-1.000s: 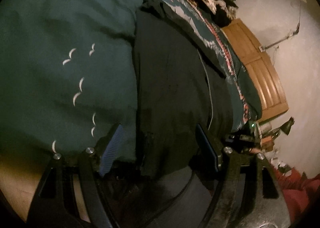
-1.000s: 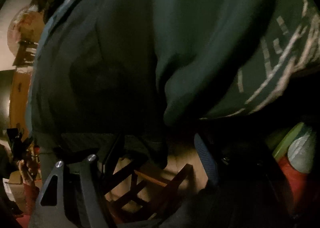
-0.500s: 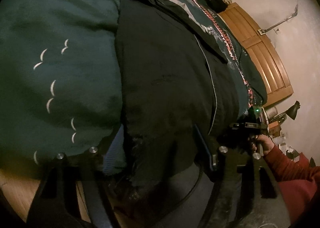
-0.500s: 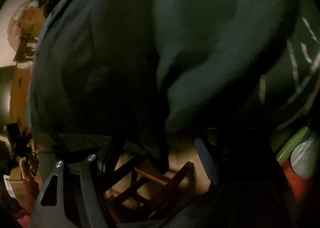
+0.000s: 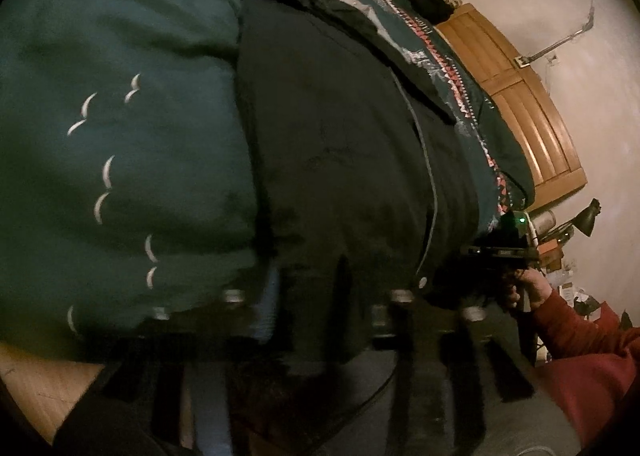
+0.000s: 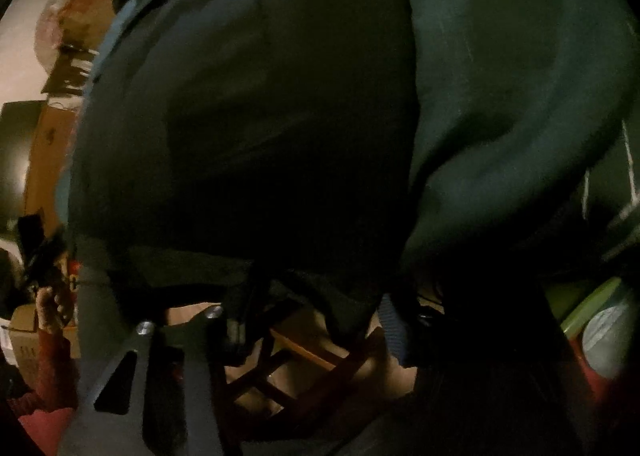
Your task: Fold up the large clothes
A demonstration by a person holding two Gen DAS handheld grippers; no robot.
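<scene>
Black garment [image 5: 328,160] flat on green spread [image 5: 120,136]. Left tool [image 5: 308,308] just closing, jaws narrowed on near hem, blurred. Right tool [image 6: 312,320] also just closing, hem corner between jaws; contact of the pads too dark to tell.

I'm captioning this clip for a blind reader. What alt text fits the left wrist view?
A black garment lies over a dark green blanket with small white crescent marks; its near edge hangs between the blurred fingers of the left gripper, which have just been closing. At right, a hand in a red sleeve holds the right gripper.
</scene>
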